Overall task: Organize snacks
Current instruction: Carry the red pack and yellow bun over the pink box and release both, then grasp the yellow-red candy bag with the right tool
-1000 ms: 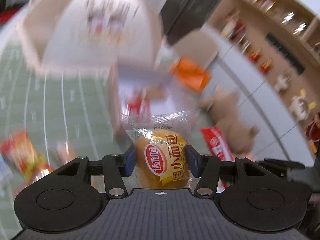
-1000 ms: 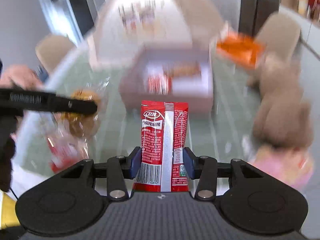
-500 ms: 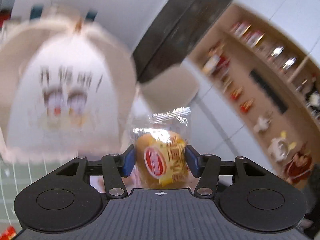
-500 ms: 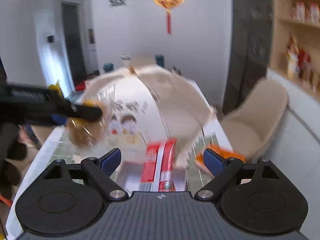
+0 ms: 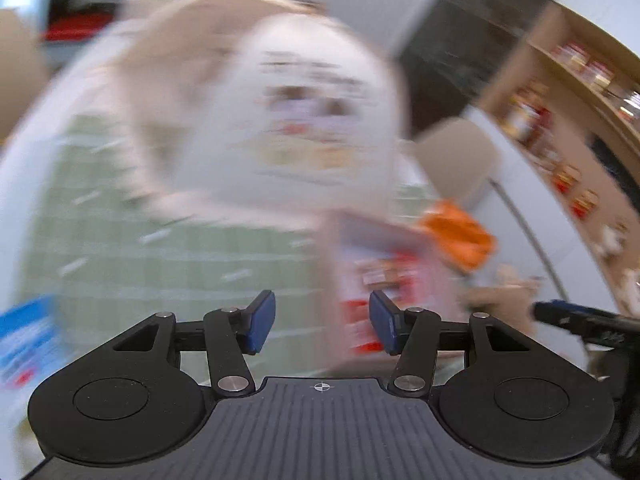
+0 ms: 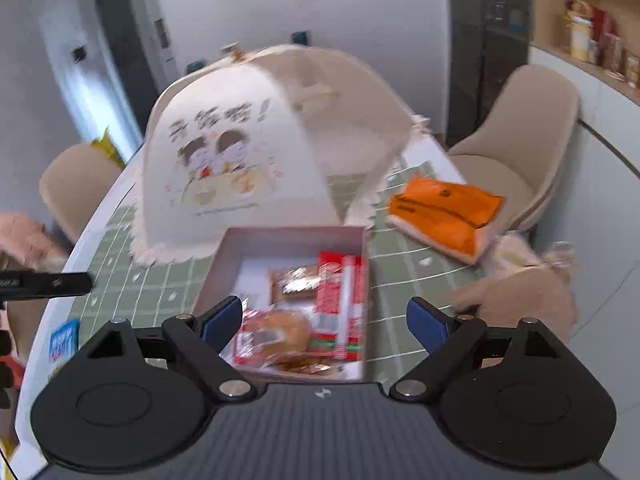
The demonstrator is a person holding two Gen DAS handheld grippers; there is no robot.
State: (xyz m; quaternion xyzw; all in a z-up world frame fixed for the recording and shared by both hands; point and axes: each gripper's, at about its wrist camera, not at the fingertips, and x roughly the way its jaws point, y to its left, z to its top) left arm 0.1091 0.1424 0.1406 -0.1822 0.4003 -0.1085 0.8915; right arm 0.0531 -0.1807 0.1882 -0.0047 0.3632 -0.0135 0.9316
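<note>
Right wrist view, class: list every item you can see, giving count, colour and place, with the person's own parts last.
box: one, white, on the table ahead of the fingers
red packet: one, red and white, inside the box, right side
bun: one, golden, clear wrapper, near end of the box
small brown packet: one, middle of the box
food cover: one, cream, cartoon print, behind the box
orange pack: one, right of the cover
tablecloth: one, green grid
chairs: two, beige, either side
blue pack: one, left edge
plush toy: one, tan, right, blurred
right gripper: open, empty
left gripper: open, empty
</note>
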